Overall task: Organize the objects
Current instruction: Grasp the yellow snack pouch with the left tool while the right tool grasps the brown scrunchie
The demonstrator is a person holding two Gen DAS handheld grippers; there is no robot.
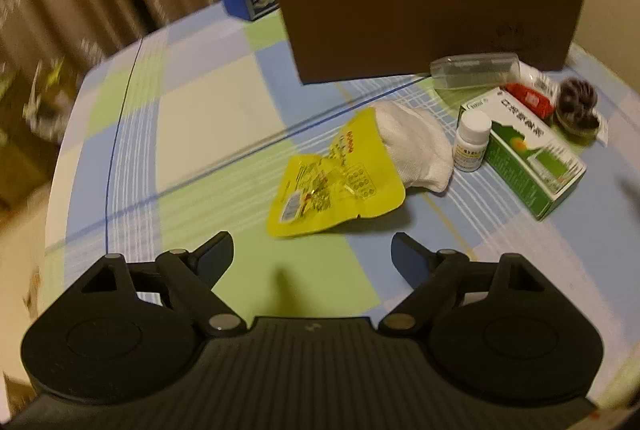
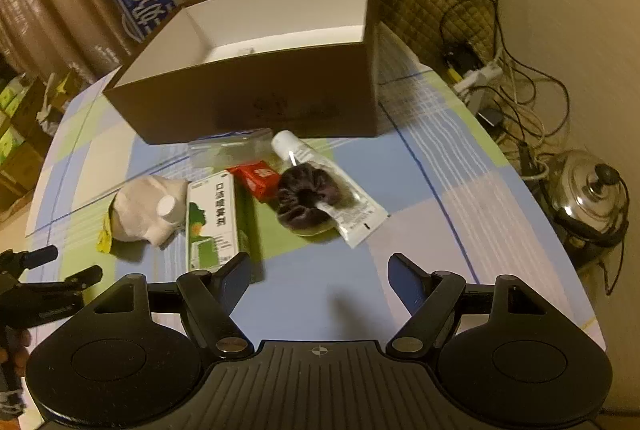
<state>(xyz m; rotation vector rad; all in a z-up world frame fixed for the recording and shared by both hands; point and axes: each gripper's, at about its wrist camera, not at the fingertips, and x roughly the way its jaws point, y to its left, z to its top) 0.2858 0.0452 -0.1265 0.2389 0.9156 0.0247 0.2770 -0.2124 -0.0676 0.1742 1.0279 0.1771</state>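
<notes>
Both the left gripper and right gripper hover wide and empty before the pouch, sock and box.

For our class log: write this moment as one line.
left gripper open, empty | right gripper open, empty | items on table | brown box nearly empty

from my right wrist, the sock hides nearly all of the yellow pouch, just a corner poking out left of the sock. the bottle shows little but its cap. the scrunchie covers the tube's middle. left wrist view is smeared at its left edge; print on the green box is unreadable.
</notes>
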